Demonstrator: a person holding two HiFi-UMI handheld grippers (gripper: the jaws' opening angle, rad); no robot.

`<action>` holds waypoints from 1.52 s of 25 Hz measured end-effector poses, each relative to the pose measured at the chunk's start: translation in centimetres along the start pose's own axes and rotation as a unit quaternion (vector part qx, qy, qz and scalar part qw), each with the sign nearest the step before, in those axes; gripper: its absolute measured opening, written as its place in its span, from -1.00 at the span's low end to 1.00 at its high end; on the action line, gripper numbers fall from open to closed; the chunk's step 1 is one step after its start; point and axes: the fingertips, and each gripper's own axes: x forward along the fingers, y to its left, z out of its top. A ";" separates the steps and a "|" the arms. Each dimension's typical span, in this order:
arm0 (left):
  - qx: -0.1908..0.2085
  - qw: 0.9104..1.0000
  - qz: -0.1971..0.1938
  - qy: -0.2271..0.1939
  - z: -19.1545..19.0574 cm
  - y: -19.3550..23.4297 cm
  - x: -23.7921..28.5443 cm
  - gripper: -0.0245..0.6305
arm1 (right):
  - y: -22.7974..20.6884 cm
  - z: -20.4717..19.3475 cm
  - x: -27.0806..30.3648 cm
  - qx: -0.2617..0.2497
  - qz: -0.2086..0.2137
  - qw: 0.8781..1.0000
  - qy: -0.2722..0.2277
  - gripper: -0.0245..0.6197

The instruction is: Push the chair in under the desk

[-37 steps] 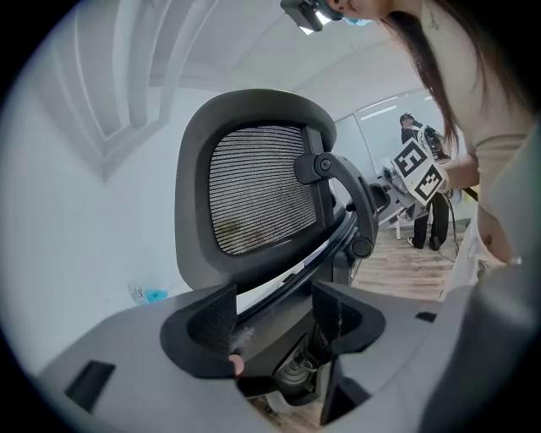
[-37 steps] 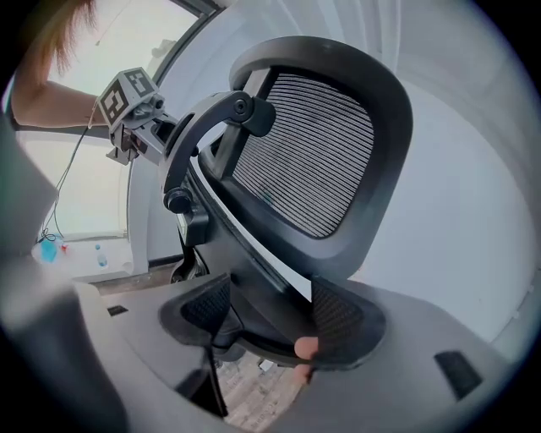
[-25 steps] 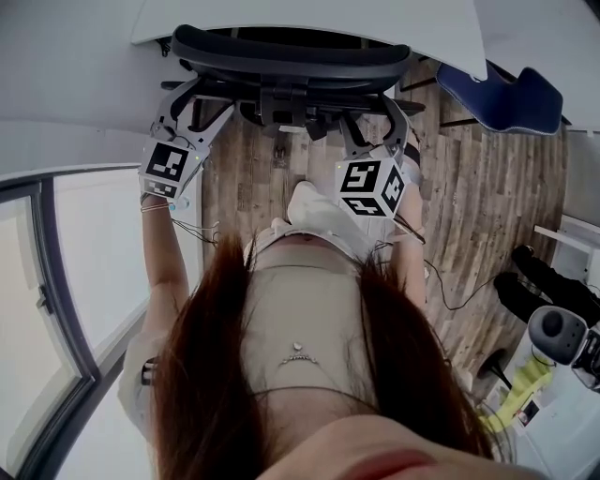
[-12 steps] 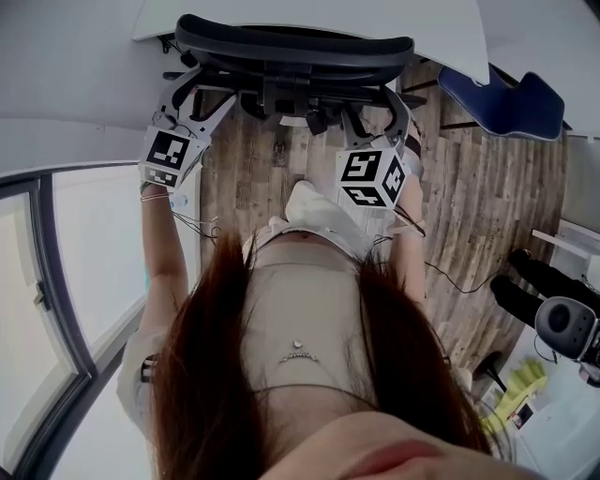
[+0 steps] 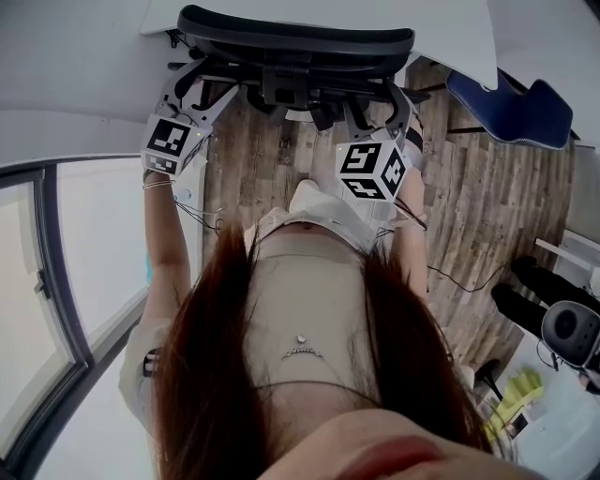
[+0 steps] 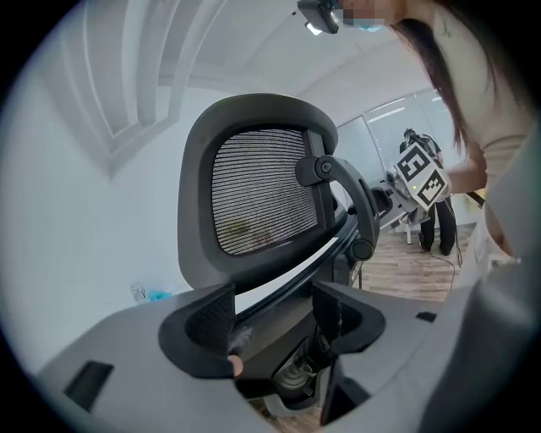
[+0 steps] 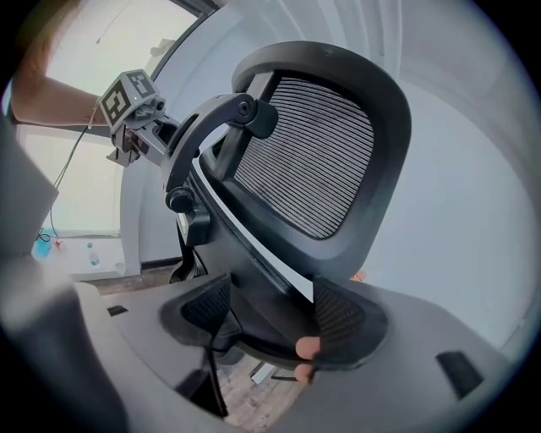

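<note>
A black mesh office chair [image 5: 295, 37] stands in front of me with its seat tucked below the white desk [image 5: 441, 23]. In the head view my left gripper [image 5: 192, 89] holds the left side of the chair's back frame and my right gripper [image 5: 375, 108] holds the right side. In the left gripper view the mesh headrest [image 6: 262, 199] rises above my left gripper [image 6: 275, 309], and the dark frame lies between the jaws. The right gripper view shows the headrest [image 7: 313, 152] and my right gripper [image 7: 270, 309] shut on the frame.
A blue seat [image 5: 511, 98] stands right of the desk on the wood floor [image 5: 487, 206]. A glass wall with a dark frame [image 5: 47, 281] runs along the left. A cable trails over the floor, and dark legs [image 5: 534, 291] and a grey device [image 5: 572, 328] are at the right.
The chair has slid further away from me and deeper below the desk. Both grippers moved forward with it, still holding the back frame.
</note>
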 end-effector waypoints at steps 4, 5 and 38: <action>-0.006 1.000 0.000 0.004 -0.2 0.2 0.0 -0.08 | 0.0 0.1 0.2 -0.004 0.003 1.000 -0.001 0.03; -0.007 1.000 -0.001 0.003 -0.2 0.3 0.0 -0.08 | 0.0 0.2 0.2 -0.005 0.002 1.000 -0.001 0.03; -0.031 0.999 -0.033 -0.023 0.6 5.2 3.7 -0.08 | -1.9 2.2 5.1 0.022 -0.014 0.999 0.047 0.04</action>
